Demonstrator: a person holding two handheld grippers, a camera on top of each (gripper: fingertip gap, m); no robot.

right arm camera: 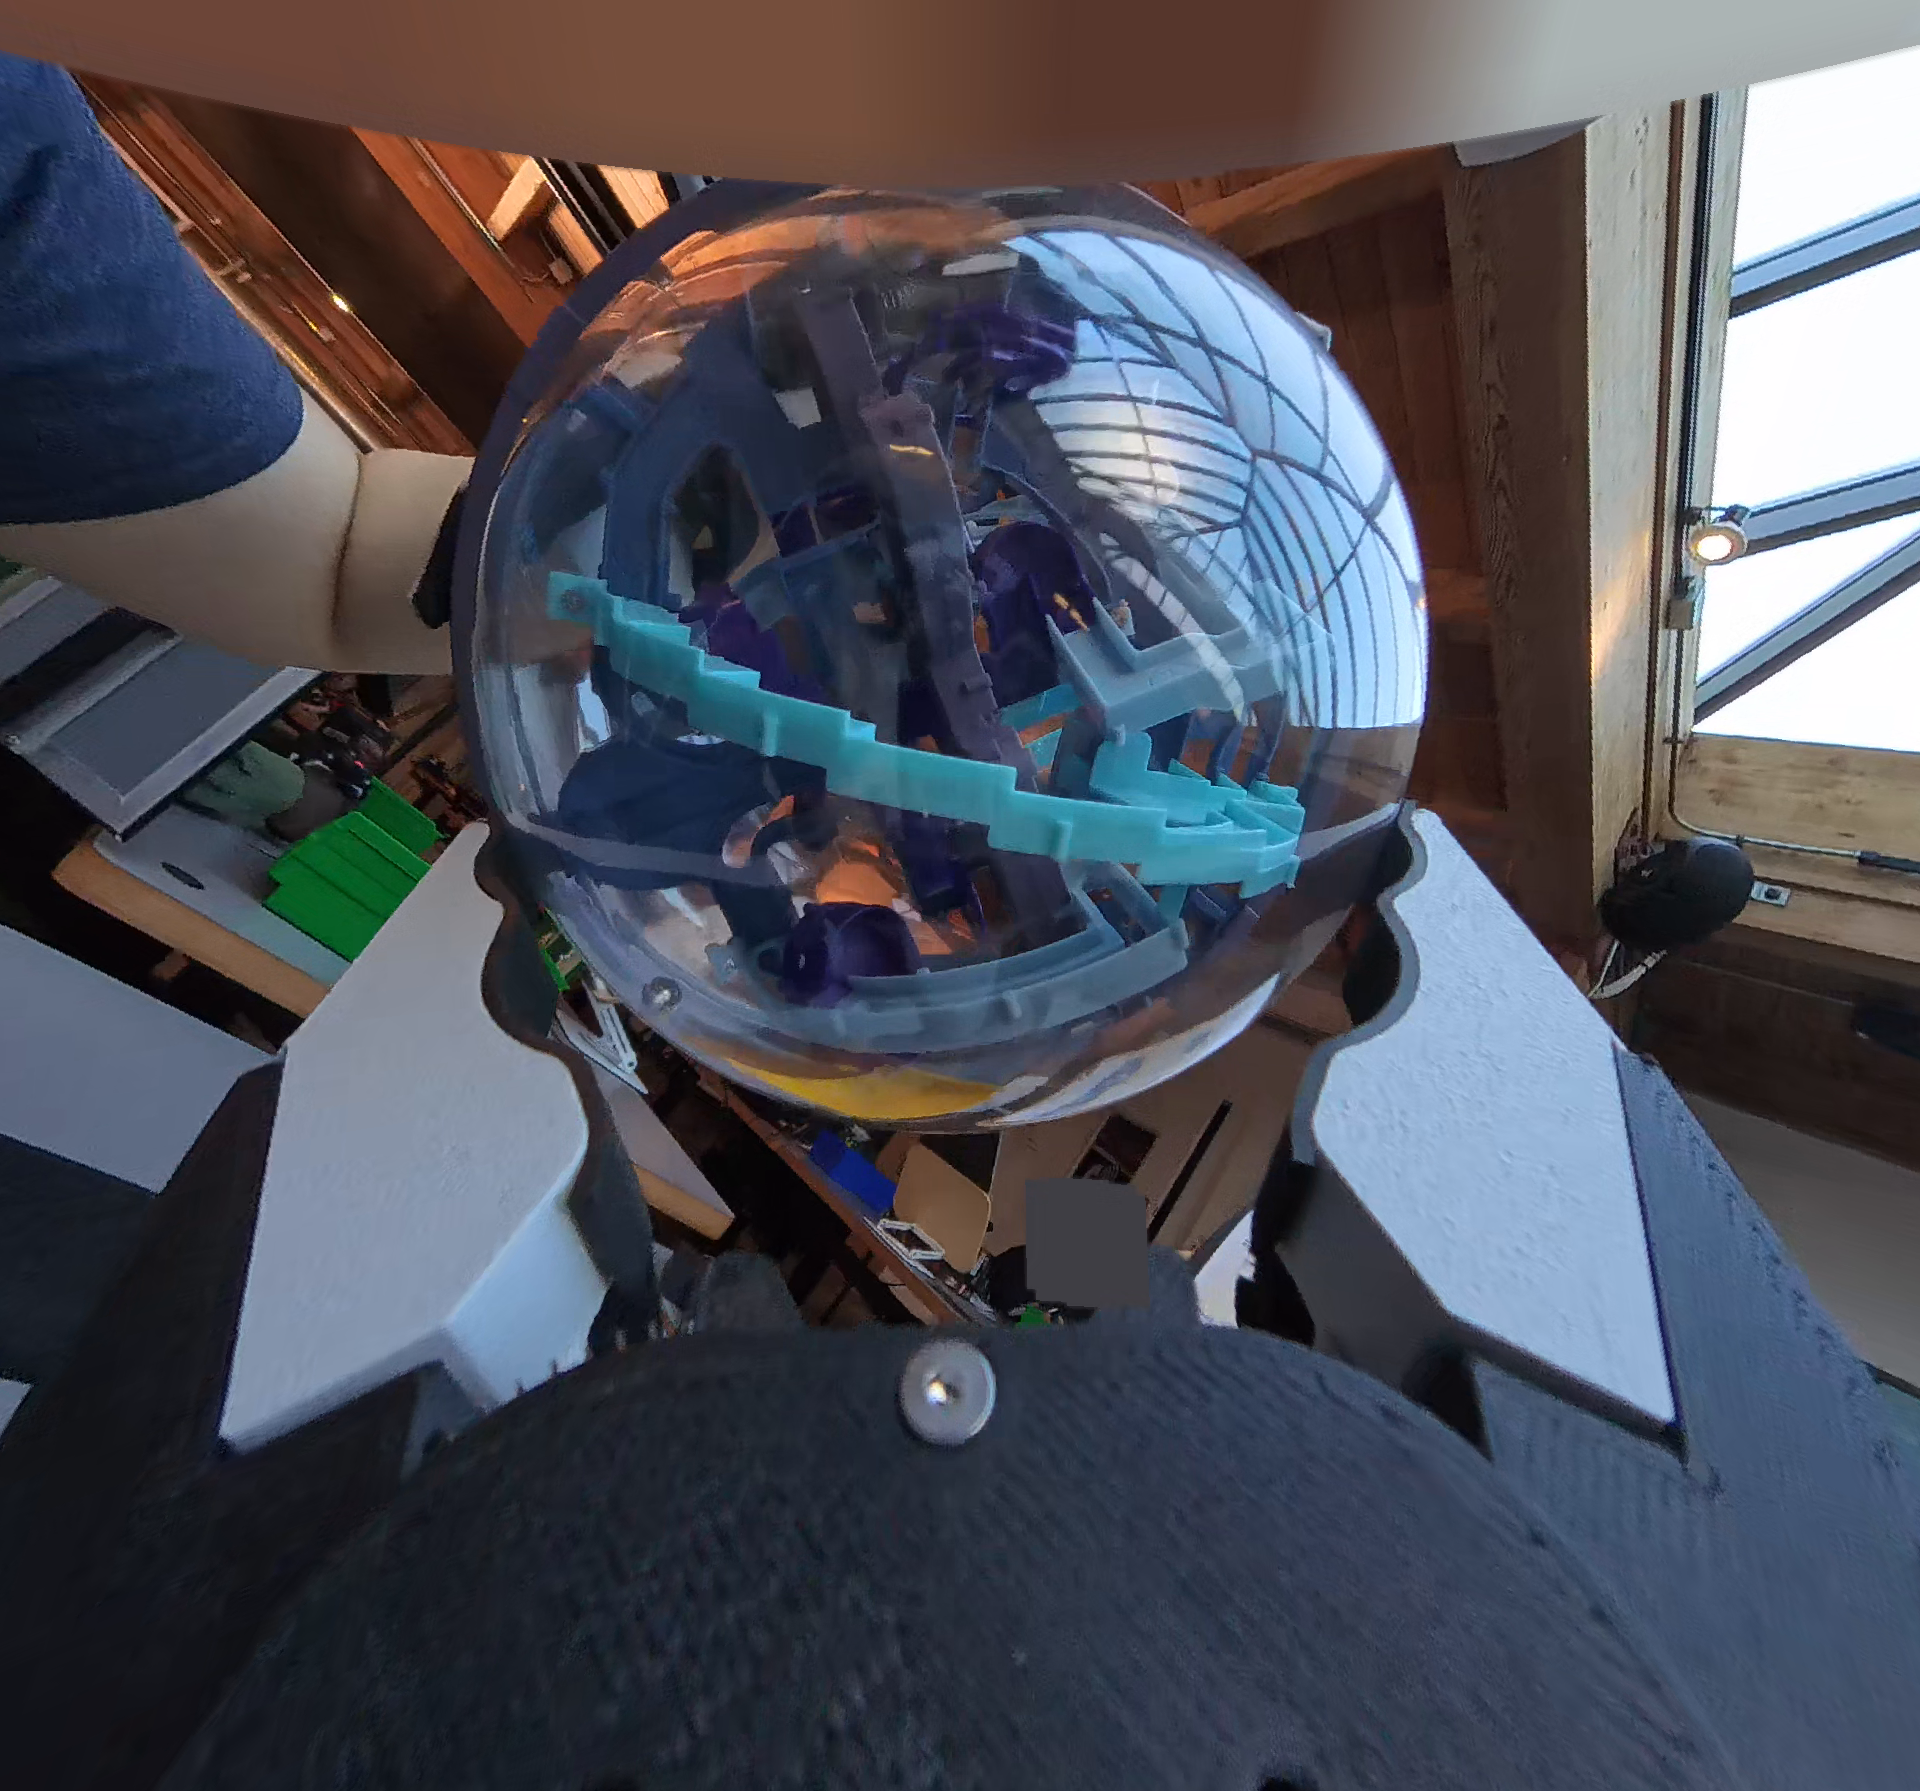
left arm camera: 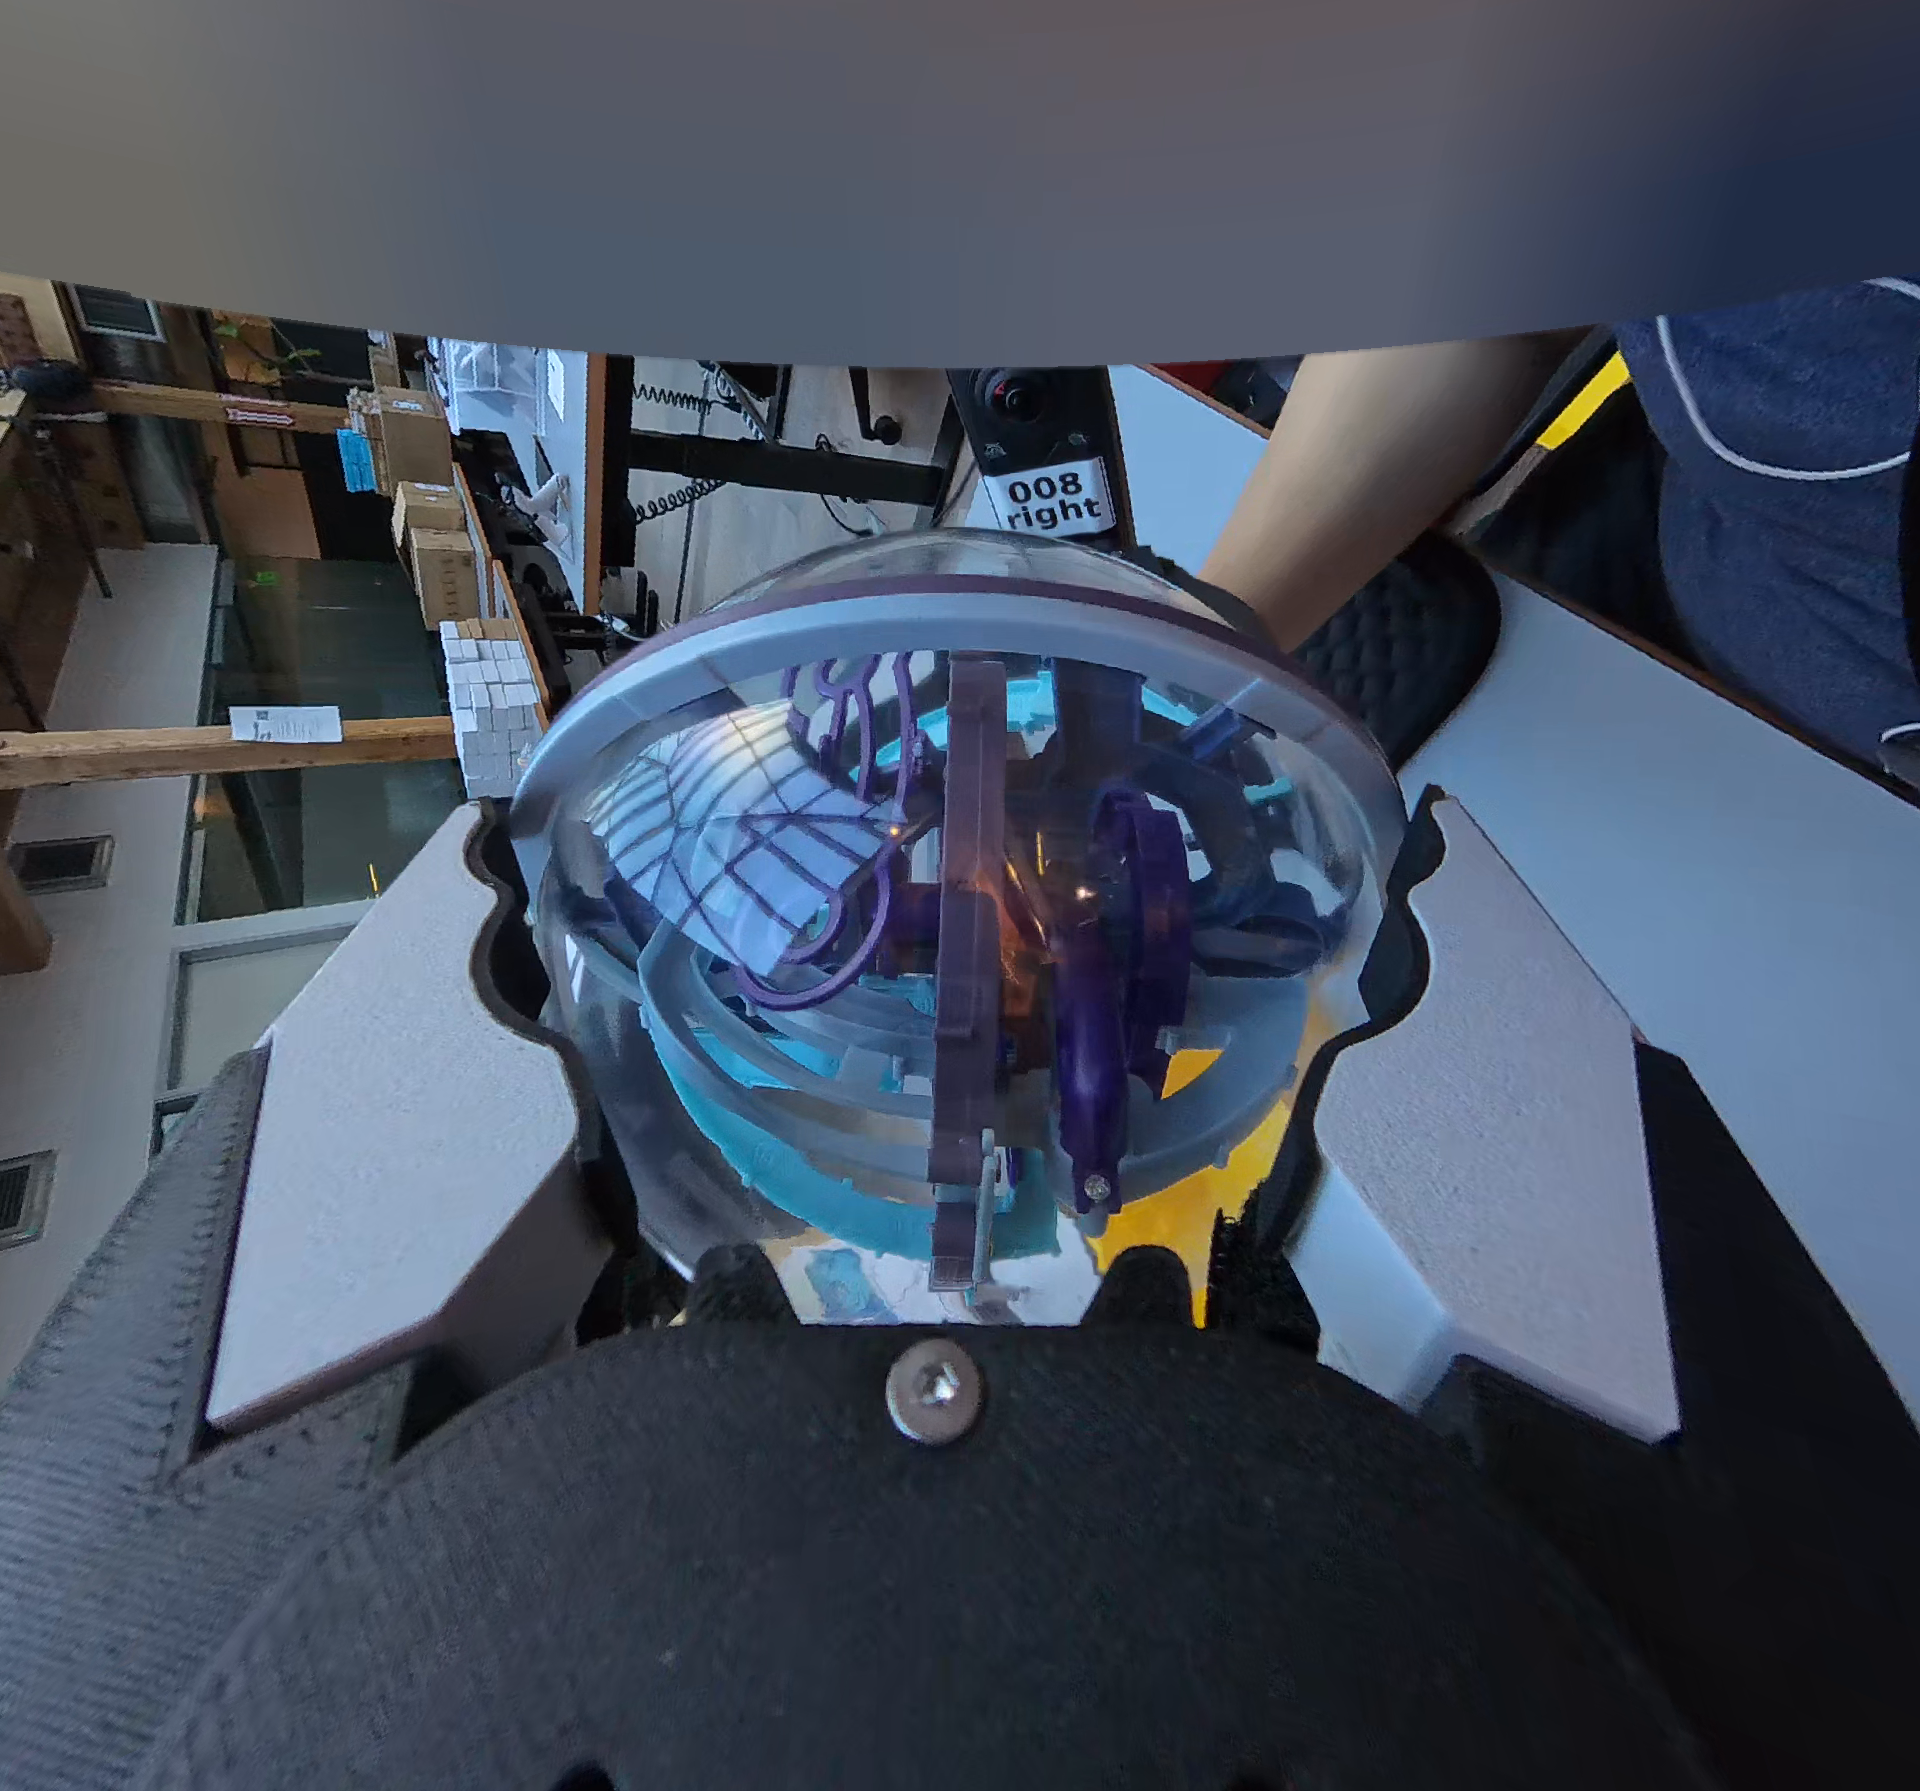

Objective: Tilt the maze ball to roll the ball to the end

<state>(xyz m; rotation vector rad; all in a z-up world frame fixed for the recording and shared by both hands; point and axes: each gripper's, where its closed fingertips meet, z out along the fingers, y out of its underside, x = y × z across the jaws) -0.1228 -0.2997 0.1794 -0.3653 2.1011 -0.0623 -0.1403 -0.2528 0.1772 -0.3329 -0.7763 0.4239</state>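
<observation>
I hold the maze ball point(left arm camera: 956, 920) up in the air between my two tools, one on each side of it. My left gripper point(left arm camera: 956, 941) is closed on the clear shell, its pale fingers point(left arm camera: 416, 1066) pressing the sphere from both sides just below the grey ring point(left arm camera: 935, 619) that runs round the ball's middle. My right gripper point(right arm camera: 951, 920) clamps the same maze ball point(right arm camera: 945, 650) from the opposite end, its dark pads touching the lower flanks of the shell, so the toy is pinched by both and rests on nothing else. Inside I see purple, grey and teal tracks; a long teal stepped track point(right arm camera: 914, 765) crosses the sphere at a slant in the right wrist view. A small shiny bead point(left arm camera: 1096, 1188) sits low among the tracks in the left view (I cannot tell whether it is the rolling ball or a screw). Beyond the ball, the left view catches the right gripper point(left arm camera: 1039, 453) and my bare forearm point(left arm camera: 1351, 484); a white table point(left arm camera: 1714, 910) lies behind.
</observation>
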